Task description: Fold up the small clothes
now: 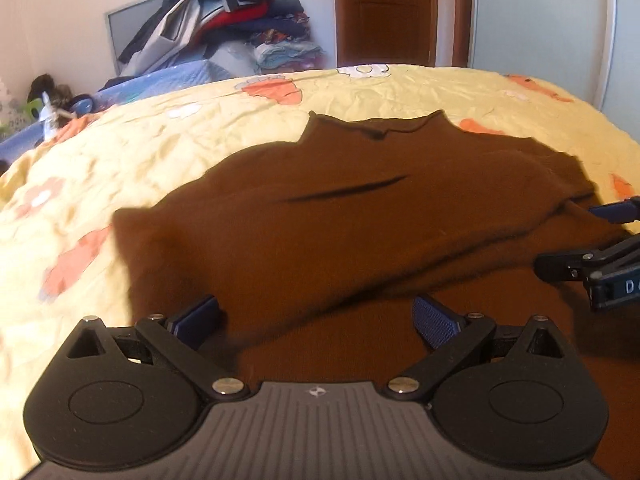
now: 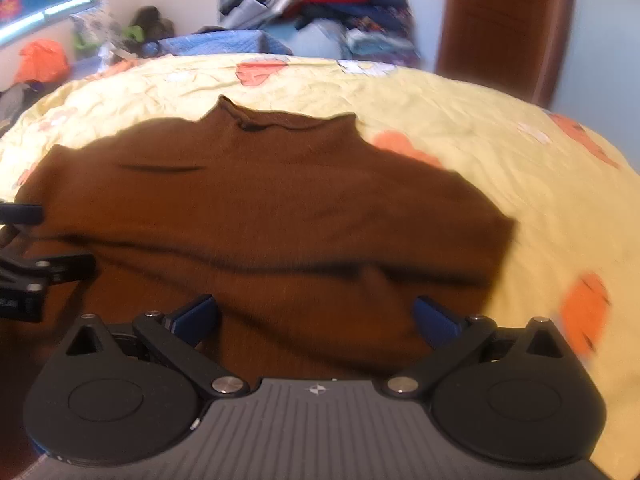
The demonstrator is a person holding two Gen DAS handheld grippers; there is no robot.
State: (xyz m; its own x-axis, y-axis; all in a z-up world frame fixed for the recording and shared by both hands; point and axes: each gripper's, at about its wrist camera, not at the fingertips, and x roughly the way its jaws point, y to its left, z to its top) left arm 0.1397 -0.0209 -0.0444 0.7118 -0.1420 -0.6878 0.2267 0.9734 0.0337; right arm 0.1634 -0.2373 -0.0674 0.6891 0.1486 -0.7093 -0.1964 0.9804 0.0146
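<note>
While both my left gripper [image 1: 316, 318] and right gripper [image 2: 316, 318] hover spread wide, the brown sweater [image 1: 340, 216] shows one fold across; more remain.

My right gripper [image 2: 316, 316] hangs over the near part of a brown sweater [image 2: 280, 208], its blue-padded fingers [image 2: 196, 316] spread wide with nothing between them. The sweater lies flat on a yellow bedsheet [image 2: 500, 140] printed with orange shapes, collar [image 2: 280, 120] pointing away from me and a fold crease running across its body. My left gripper [image 2: 24, 248] pokes in from the left edge above the fabric. Behind the bed sits a heap of clothes [image 2: 320, 4], beside a brown door [image 2: 504, 20].
</note>
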